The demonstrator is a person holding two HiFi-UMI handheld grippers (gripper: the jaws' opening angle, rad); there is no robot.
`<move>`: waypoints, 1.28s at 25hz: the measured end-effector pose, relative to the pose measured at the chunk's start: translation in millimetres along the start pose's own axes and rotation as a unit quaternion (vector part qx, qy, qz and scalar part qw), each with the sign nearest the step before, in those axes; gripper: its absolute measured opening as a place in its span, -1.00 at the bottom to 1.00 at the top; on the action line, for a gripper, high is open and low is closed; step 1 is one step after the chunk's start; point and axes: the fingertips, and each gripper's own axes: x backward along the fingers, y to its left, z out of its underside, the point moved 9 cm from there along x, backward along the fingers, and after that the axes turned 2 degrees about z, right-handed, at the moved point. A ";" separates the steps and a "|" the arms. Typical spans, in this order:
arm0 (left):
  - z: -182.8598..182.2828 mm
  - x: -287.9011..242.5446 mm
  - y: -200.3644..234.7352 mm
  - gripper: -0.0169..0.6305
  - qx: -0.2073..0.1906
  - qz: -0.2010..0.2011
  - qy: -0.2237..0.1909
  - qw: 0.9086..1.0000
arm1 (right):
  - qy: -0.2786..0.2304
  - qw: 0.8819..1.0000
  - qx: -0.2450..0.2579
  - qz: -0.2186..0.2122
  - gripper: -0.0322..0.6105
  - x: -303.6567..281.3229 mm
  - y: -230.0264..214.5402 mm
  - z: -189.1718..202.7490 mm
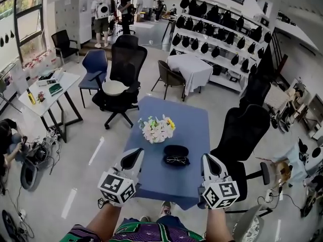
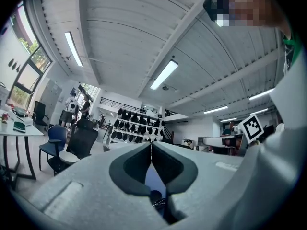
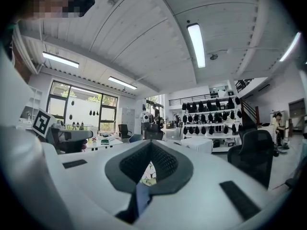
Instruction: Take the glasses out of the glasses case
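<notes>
Surface: blue table (image 1: 194,117); a flower bunch (image 1: 157,129) sits left of centre.
Glasses case (image 1: 176,150): open, just right of and nearer than the flowers; the glasses (image 1: 176,160) lie in its near half.
Left gripper (image 1: 135,153): jaws pressed together, empty, at the table's near left edge.
Right gripper (image 1: 208,158): jaws closed, empty, at the near right edge.
Room: black office chairs (image 1: 124,67) on the table's far left and right; white-draped table (image 1: 191,70) beyond; shelves (image 1: 222,38) of dark items far right.

Through the slot under the left gripper (image 2: 151,145), only a blurred sliver of the case (image 2: 154,196) and glasses (image 2: 159,203) shows. The right gripper (image 3: 151,143) hides all but a scrap of the flowers (image 3: 147,172). In the head view, the person's forearms (image 1: 102,222) run off the bottom edge.
</notes>
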 end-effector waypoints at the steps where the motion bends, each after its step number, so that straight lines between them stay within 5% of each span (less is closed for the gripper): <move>1: -0.3 -2.1 1.2 -0.90 -0.001 -0.002 -0.001 1.000 | -0.001 1.000 0.000 -0.004 -0.89 -4.0 -1.1 -0.5; 18: -2.6 -73.8 -4.8 -0.88 -0.043 0.001 -0.007 0.999 | -0.025 0.999 -0.009 -0.025 -0.89 -47.3 -49.5 -5.0; 23: 1.3 -91.7 -12.2 -0.39 -0.047 0.048 -0.003 0.998 | -0.023 0.999 -0.012 -0.022 -0.89 -53.0 -57.7 -3.3; 32: 29.2 -119.3 -20.7 -0.37 -0.082 0.082 0.060 0.991 | -0.019 1.000 -0.013 -0.019 -0.89 -59.3 -67.8 2.7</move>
